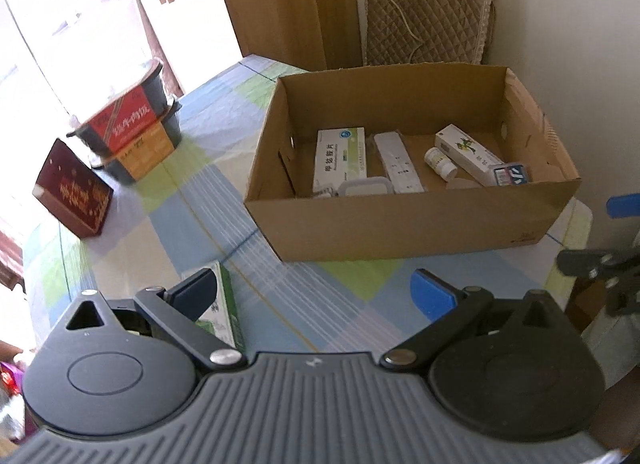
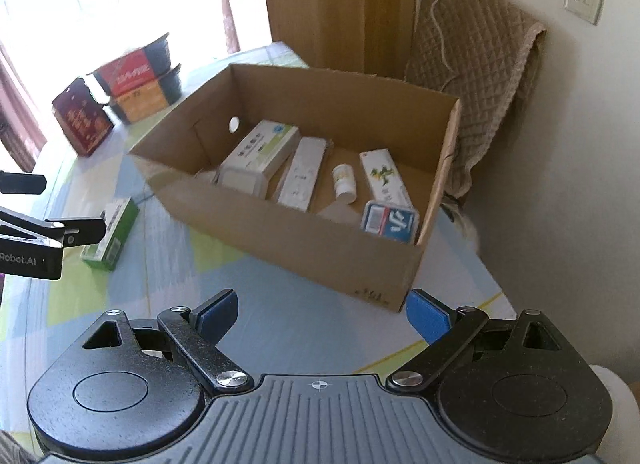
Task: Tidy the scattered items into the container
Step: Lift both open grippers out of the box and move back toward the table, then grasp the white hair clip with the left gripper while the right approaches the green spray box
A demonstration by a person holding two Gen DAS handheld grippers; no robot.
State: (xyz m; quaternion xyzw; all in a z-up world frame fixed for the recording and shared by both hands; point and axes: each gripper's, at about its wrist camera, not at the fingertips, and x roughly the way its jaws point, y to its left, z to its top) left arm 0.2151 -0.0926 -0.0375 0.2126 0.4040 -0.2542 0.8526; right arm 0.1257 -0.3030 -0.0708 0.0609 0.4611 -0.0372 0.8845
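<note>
From my left wrist camera, the left hand-held gripper hangs above the bench with its jaws spread wide and nothing between them. A green and white medicine box lies on the checked cloth just beside the left finger, partly hidden behind it; I cannot tell whether they touch. Beyond, the open cardboard box sits toward the bench's far right edge. Inside it I see a white and green medicine carton, a long white flat pack, a small white bottle on its side, and a white carton with a plant picture. Near the far left edge stand two stacked instant-noodle bowls and a dark red box.

From my right wrist camera, the right hand-held gripper is likewise wide open and empty, near the cardboard box's closest corner. The green medicine box lies on the bench left of the cardboard box, apart from it, with the left hand-held gripper's finger just in front of it. A quilted chair cover hangs behind the bench.
</note>
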